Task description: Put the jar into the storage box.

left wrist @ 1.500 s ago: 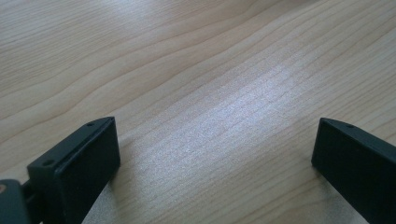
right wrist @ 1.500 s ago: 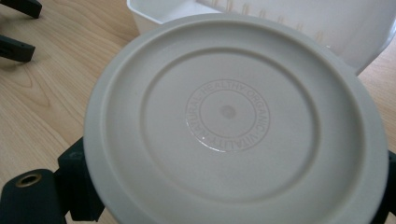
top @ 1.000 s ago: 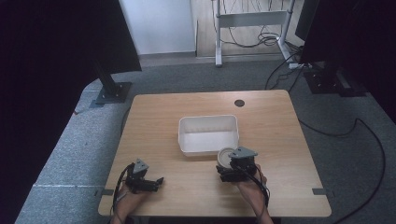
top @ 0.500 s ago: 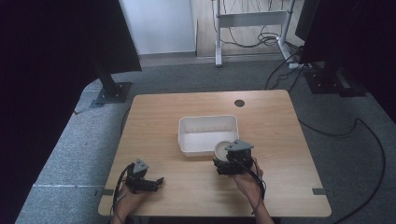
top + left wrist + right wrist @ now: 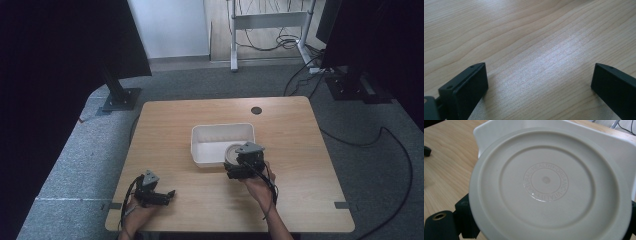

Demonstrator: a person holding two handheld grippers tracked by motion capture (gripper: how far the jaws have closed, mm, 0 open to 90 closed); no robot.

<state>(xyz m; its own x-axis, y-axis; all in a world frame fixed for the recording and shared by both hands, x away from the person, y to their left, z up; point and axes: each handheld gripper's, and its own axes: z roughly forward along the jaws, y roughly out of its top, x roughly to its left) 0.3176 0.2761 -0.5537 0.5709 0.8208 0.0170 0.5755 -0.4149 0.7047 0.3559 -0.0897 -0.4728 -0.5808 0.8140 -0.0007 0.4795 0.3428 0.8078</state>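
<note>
High view: we log the right gripper [image 5: 235, 169] carrying a round plate [image 5: 231, 154] at the near rim of the white tub [image 5: 200, 145], mid-desk [image 5: 300, 150]; we judge the step as loading, next easing it over the rim and letting go. Left gripper [image 5: 165, 196] rests by the near left corner. Grey carpet, cables, dark stands around.

Left gripper view: fingers [image 5: 466, 92] spread wide, empty, over bare wood.

Right gripper view: fingers [image 5: 465, 220] closed on the plate [image 5: 546, 185], tub [image 5: 614, 142] behind.

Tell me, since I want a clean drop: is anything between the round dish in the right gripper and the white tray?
Nothing visible. The right gripper holds the round dish at the white tray's near rim, and the tray's inside looks bare.
</note>
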